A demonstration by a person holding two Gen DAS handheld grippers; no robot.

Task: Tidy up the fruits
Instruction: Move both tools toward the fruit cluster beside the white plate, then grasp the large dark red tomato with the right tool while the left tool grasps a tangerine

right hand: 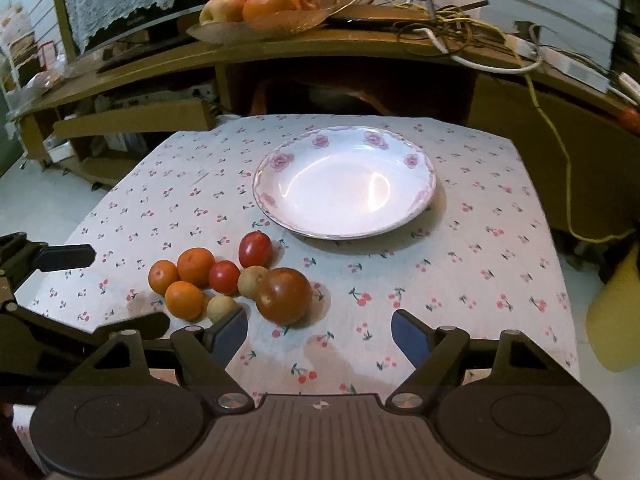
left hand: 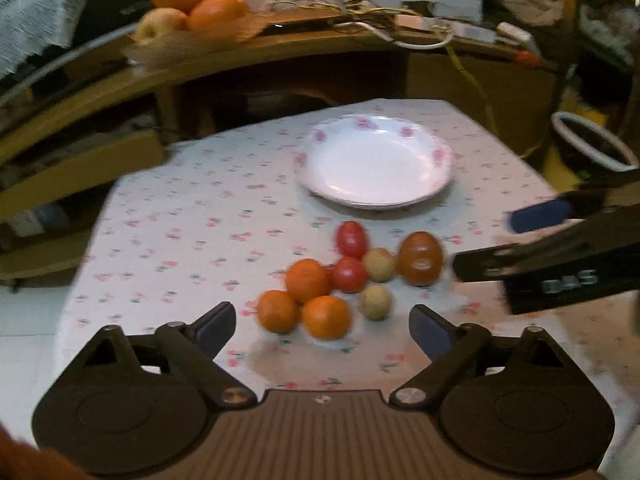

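Right wrist view shows the right gripper [right hand: 320, 334] hovering low over the cherry-print tablecloth [right hand: 460, 272], its jaws spread wide and holding nothing. Just ahead and to the left of its fingers lies the fruit cluster: three small oranges [right hand: 195, 267], two red tomatoes [right hand: 255, 249], two pale round fruits [right hand: 252, 280] and a larger dark reddish-brown tomato [right hand: 284, 295], all touching or nearly touching one another. The nearer pale fruit sits just beside the tip of the left finger [right hand: 228, 334]. Beyond the cluster, near the far side of the table, stands an empty white plate [right hand: 420, 160] with pink flowers on its rim. The left gripper [left hand: 324, 322] hangs over the near edge of the same cloth, jaws likewise wide apart and empty, with the oranges between and just beyond its fingertips. On the wooden shelf [right hand: 360, 40] behind, a shallow dish [right hand: 224, 32] holds larger oranges and an apple
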